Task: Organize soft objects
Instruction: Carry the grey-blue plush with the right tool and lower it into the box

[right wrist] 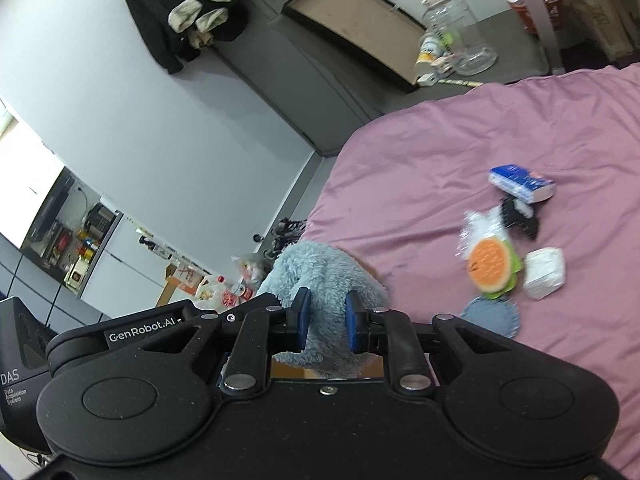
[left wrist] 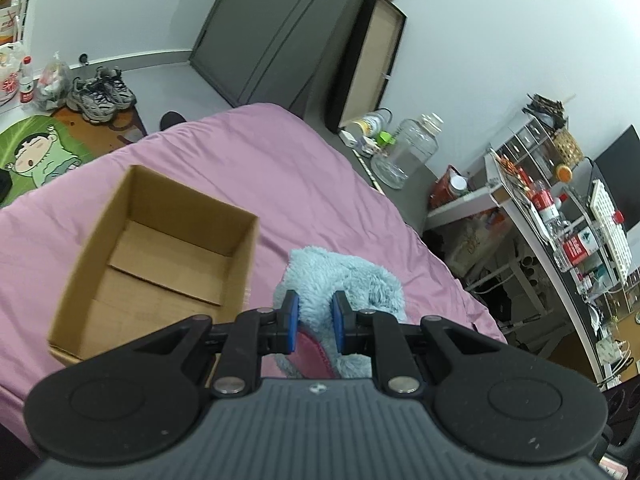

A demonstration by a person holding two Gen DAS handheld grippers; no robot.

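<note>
A fluffy light-blue plush (left wrist: 340,280) with a pink patch hangs above the pink bed (left wrist: 240,152); my left gripper (left wrist: 315,322) is shut on it. An open, empty cardboard box (left wrist: 160,256) sits on the bed just left of that gripper. In the right wrist view my right gripper (right wrist: 327,322) is shut on the same blue plush (right wrist: 320,276). Loose items lie on the pink bed (right wrist: 440,140) to its right: a burger-shaped toy (right wrist: 492,270), a white pack (right wrist: 544,272), a blue tissue pack (right wrist: 522,184), a black item (right wrist: 520,214) and a blue-grey round pad (right wrist: 494,314).
A rug with a cartoon figure (left wrist: 36,156) and sneakers (left wrist: 100,94) lie on the floor beyond the bed. A glass jar (left wrist: 408,152) and cluttered shelves (left wrist: 560,208) stand to the right. A flat framed board (right wrist: 360,28) leans against the wall.
</note>
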